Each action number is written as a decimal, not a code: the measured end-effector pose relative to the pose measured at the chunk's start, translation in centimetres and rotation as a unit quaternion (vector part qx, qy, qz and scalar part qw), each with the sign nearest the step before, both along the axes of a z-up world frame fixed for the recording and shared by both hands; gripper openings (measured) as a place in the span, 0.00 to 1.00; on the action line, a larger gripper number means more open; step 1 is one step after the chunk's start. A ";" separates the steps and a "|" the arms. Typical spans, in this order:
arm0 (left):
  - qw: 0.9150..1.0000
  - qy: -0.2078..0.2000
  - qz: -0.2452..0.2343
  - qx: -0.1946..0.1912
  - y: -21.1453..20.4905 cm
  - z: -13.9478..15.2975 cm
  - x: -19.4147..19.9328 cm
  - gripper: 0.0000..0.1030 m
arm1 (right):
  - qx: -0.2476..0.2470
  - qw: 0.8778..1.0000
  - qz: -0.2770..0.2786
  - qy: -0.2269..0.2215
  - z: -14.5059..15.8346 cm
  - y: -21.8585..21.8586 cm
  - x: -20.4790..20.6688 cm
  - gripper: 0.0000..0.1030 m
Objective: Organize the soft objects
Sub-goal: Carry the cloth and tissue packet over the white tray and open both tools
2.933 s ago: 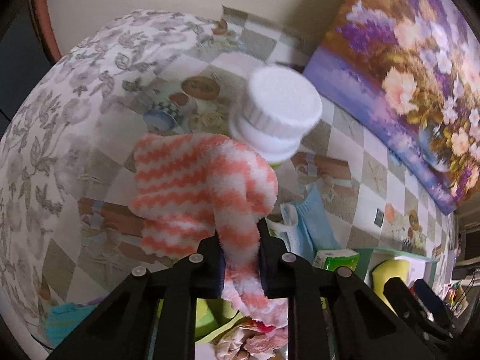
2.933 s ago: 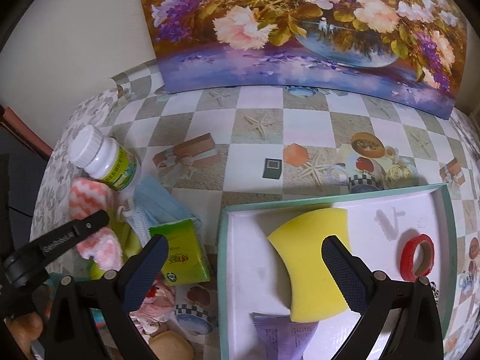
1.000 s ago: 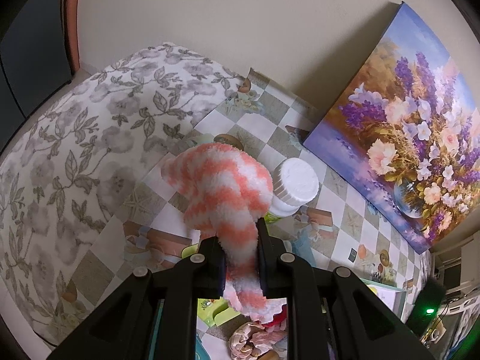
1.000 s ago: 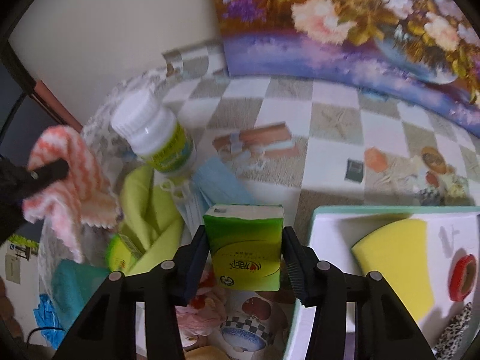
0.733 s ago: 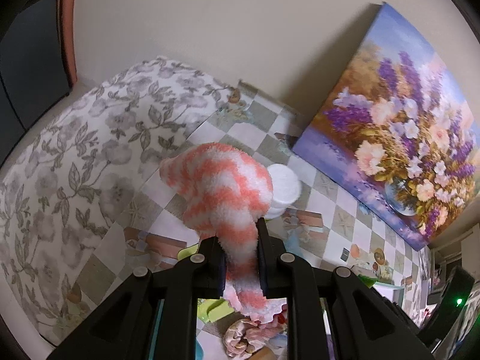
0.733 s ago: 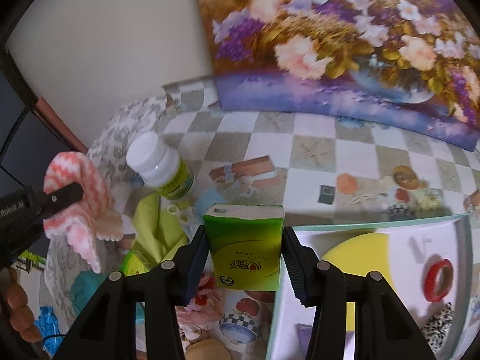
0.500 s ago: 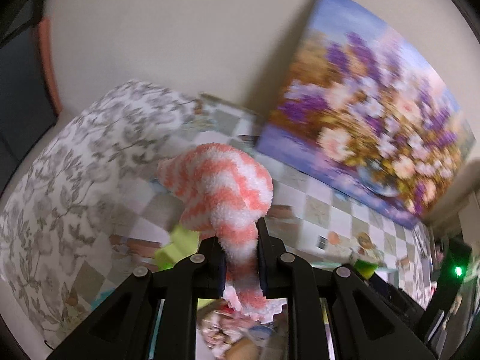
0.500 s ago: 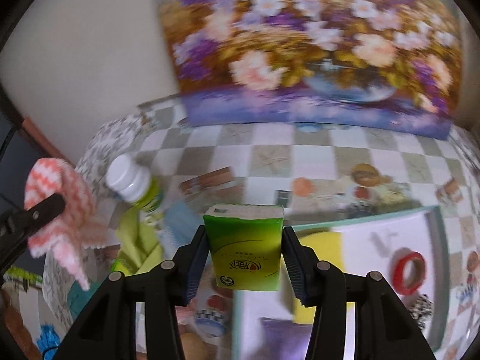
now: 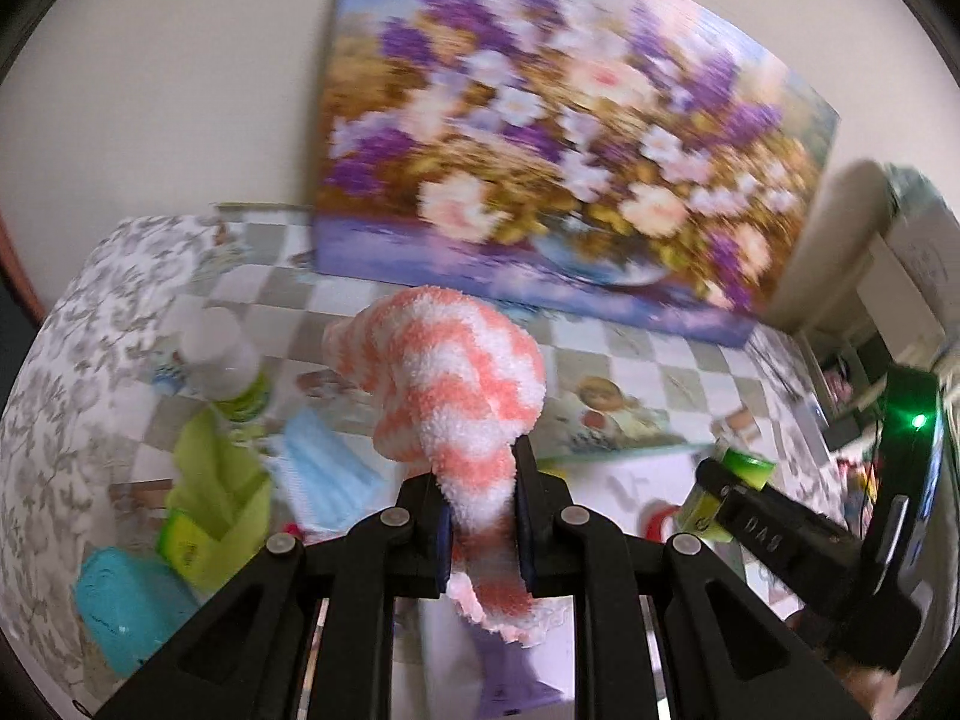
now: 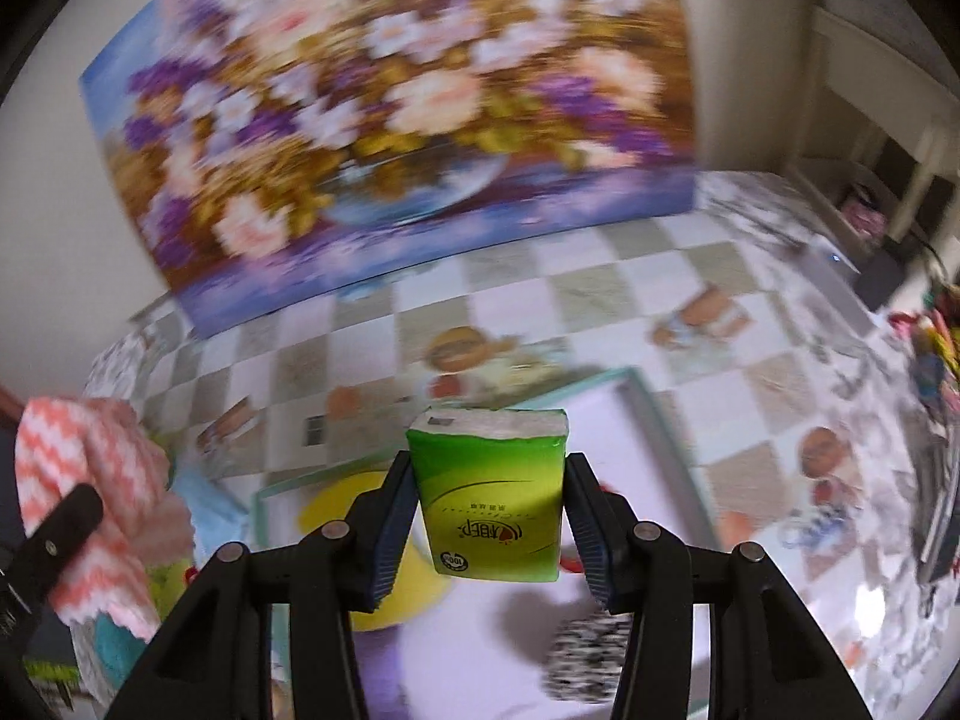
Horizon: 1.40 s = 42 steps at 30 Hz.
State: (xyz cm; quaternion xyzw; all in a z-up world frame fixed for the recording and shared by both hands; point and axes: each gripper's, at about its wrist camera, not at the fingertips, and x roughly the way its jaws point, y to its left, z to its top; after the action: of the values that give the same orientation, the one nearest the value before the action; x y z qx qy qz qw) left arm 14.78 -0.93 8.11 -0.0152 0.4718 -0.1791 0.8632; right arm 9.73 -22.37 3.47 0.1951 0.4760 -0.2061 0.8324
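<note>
My left gripper (image 9: 480,516) is shut on a fluffy orange-and-white striped cloth (image 9: 447,372) and holds it in the air above the table. The cloth also shows at the left edge of the right wrist view (image 10: 84,480). My right gripper (image 10: 489,534) is shut on a green tissue pack (image 10: 492,495), held above the white tray (image 10: 654,426) with the teal rim. The right gripper with the pack shows at the right of the left wrist view (image 9: 720,498). A yellow sponge (image 10: 360,540) lies in the tray.
A flower painting (image 9: 540,168) leans on the wall behind the checkered tablecloth. Left of the tray lie a white-capped bottle (image 9: 222,366), a blue face mask (image 9: 324,474), a green cloth (image 9: 210,492) and a teal item (image 9: 126,606). A spotted item (image 10: 585,654) lies in the tray.
Both grippers have swung right and risen, each still holding its object. The right gripper closed on the tissue pack and carried it from the pile to above the tray.
</note>
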 end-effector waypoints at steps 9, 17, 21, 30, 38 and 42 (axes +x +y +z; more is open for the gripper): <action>0.996 0.020 -0.082 0.000 -6.9 -2.1 -1.4 0.17 | 0.004 1.000 -0.025 0.018 -0.7 -3.9 -2.0 0.50; 0.992 0.064 -0.104 0.013 -9.3 -6.4 -0.7 0.17 | 0.039 0.998 -0.015 0.045 -4.2 -4.2 -1.2 0.50; 0.991 0.077 -0.107 0.023 -9.8 -8.1 -0.5 0.17 | 0.051 0.997 -0.014 0.061 -5.8 -4.3 -0.8 0.50; 0.984 0.125 -0.118 0.037 -10.7 -11.7 -0.5 0.17 | 0.066 0.994 -0.012 0.081 -7.5 -4.2 -0.3 0.50; 0.982 0.138 -0.120 0.038 -10.7 -12.0 -0.4 0.23 | 0.062 0.994 -0.017 0.090 -7.7 -4.4 -0.3 0.51; 0.982 0.139 -0.120 0.033 -10.6 -11.0 -0.3 0.48 | 0.054 0.995 -0.019 0.084 -6.8 -4.4 -0.3 0.61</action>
State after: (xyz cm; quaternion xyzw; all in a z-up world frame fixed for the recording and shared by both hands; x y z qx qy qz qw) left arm 14.43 -11.49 -2.89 0.0454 0.5910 -0.2619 0.7616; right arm 9.45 -26.74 -3.34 0.2304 0.5511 -0.2116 0.7736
